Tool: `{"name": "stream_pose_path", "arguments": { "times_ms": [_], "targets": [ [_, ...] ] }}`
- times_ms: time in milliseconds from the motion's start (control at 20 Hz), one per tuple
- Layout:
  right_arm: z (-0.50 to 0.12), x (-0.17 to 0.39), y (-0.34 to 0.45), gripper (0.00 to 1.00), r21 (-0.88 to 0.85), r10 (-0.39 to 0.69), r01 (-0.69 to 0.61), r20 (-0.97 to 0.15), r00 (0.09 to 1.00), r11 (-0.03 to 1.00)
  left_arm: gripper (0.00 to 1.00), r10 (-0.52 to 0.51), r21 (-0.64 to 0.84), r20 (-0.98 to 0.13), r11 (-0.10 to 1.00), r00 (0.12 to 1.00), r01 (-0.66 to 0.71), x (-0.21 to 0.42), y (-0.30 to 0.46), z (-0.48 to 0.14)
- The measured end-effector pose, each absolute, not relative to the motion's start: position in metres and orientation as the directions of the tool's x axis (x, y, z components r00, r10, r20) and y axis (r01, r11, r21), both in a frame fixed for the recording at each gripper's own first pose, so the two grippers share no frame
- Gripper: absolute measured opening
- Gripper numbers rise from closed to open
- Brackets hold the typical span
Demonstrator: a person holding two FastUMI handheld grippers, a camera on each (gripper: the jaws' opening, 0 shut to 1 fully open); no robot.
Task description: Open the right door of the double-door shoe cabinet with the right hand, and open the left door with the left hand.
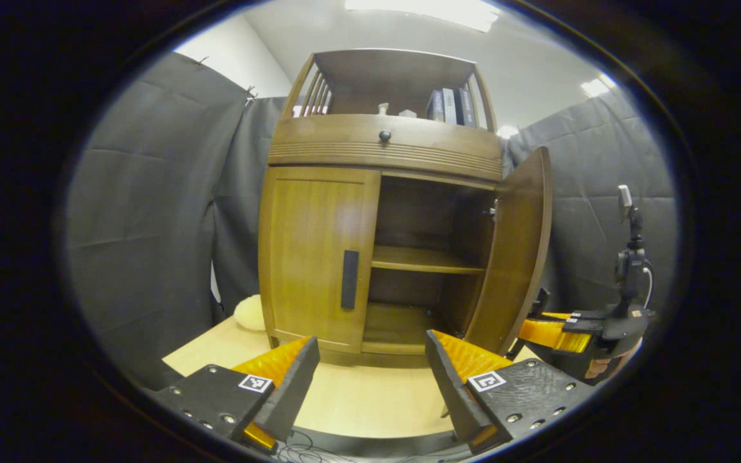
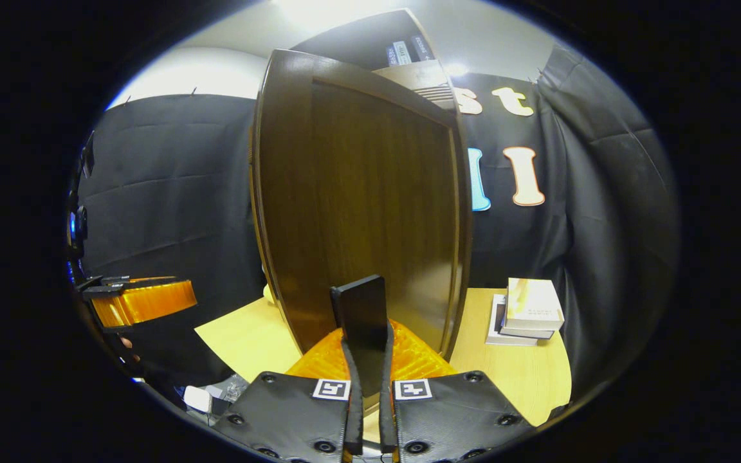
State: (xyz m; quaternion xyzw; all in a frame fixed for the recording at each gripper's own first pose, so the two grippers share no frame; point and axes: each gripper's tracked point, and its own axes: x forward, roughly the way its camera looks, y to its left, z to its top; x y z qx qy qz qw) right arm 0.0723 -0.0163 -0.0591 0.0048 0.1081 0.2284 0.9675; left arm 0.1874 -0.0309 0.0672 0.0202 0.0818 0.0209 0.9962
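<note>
Your left hand-held gripper [image 1: 370, 366] hovers with its fingers spread wide and nothing between them, low over the pale bench [image 1: 370, 399] and aimed at the shoe cabinet [image 1: 383, 212] standing at the far side. The cabinet's left door [image 1: 316, 254] is shut, its dark vertical handle [image 1: 349, 279] untouched near the inner edge. The right door [image 1: 515, 251] stands swung out toward you, baring a middle shelf [image 1: 425, 258] and the dark interior. Above the doors sits a drawer with a small round knob [image 1: 384, 136], and books [image 1: 451, 106] stand upright in the open top compartment.

In the right gripper view, your right hand-held gripper [image 2: 366, 360] is clamped narrow on the right door's handle [image 2: 361, 312], both fingers pressing its sides, with the open door panel [image 2: 370, 206] rising just behind. A small stack of books [image 2: 528, 312] lies on the bench to the right of that door, near the black cloth wall. In the left gripper view the right hand-held gripper [image 1: 554, 334] sits at the lower right, beside the open door's bottom edge. A cream-coloured soft object [image 1: 249, 313] rests on the bench against the cabinet's left side.
</note>
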Motion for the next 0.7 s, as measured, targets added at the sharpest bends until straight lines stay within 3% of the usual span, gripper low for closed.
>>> {"name": "stream_pose_path", "arguments": {
  "times_ms": [650,700],
  "targets": [
    [-0.054,0.079,-0.086,0.09,0.064,0.384,-0.379,-0.193,0.903,0.923,0.94,0.11,0.057,-0.117,0.993,0.987,-0.104,0.155,-0.053,0.057],
    [-0.053,0.08,-0.092,0.13,0.063,0.376,-0.371,-0.191,0.907,0.927,0.94,0.111,0.056,-0.117,0.993,0.987,-0.105,0.155,-0.059,0.056]
  ]
}}
